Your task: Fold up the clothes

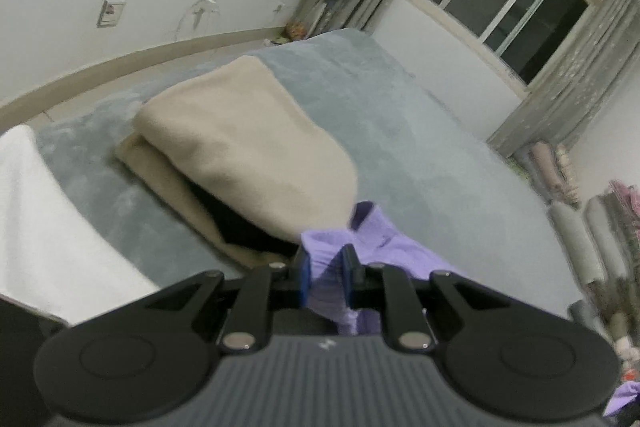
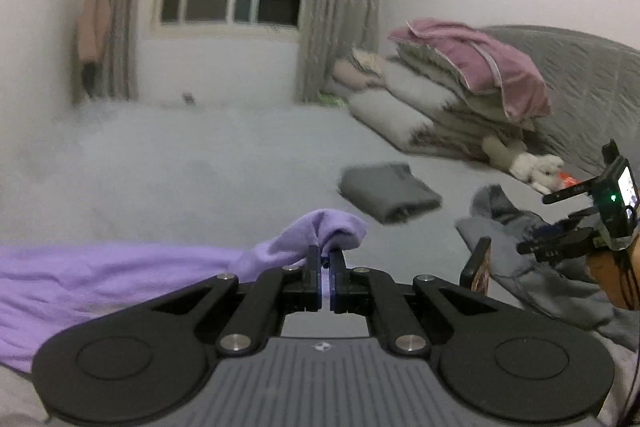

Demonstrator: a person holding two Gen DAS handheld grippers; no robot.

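A purple garment (image 1: pixel 384 239) lies over the grey bed cover (image 1: pixel 420 131). My left gripper (image 1: pixel 326 259) is shut on a bunched part of it, cloth filling the gap between the fingers. In the right wrist view the same purple garment (image 2: pixel 100 275) stretches away to the left, and my right gripper (image 2: pixel 326 259) is shut on a bunched corner that sticks up above the fingertips. The garment hangs between the two grippers, just above the bed cover (image 2: pixel 200 167).
A folded beige garment (image 1: pixel 248 147) lies ahead of the left gripper, a white cloth (image 1: pixel 52 227) to its left. A folded grey garment (image 2: pixel 390 193), a loose grey garment (image 2: pixel 532 267), stacked bedding (image 2: pixel 460 87), a plush toy (image 2: pixel 532 165) and a wrist-worn device (image 2: pixel 612 203) sit at the right.
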